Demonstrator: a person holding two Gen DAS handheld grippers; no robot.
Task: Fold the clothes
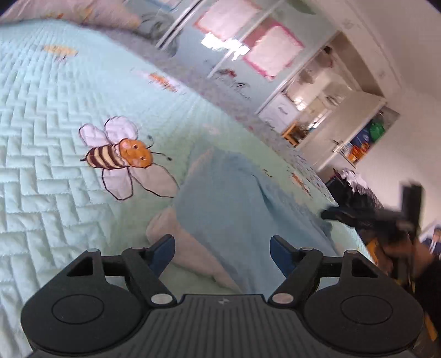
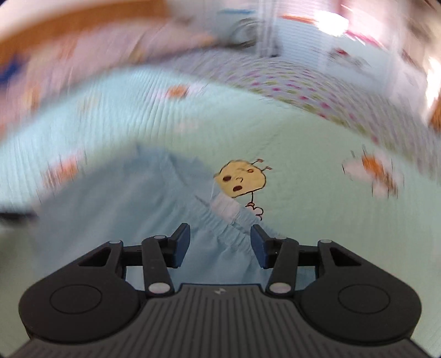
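Observation:
A light blue garment (image 1: 228, 198) lies bunched on the pale green quilted bedspread (image 1: 41, 137); a pale pinkish piece of cloth (image 1: 193, 247) sticks out from under its near edge. My left gripper (image 1: 222, 253) is open and empty, just above the garment's near edge. In the right wrist view the same blue garment (image 2: 132, 203) shows a gathered elastic waistband (image 2: 220, 223) between the fingers. My right gripper (image 2: 220, 242) is open over that waistband. The right gripper also shows as a dark blurred shape in the left wrist view (image 1: 366, 214), at the garment's far right edge.
The bedspread carries bee drawings (image 1: 121, 154) and a yellow cartoon face (image 2: 239, 179). A flowered border (image 2: 317, 91) runs along the bed's far edge. A pillow (image 1: 82, 13) lies at the head. Shelves and a cupboard (image 1: 330, 115) stand beyond the bed.

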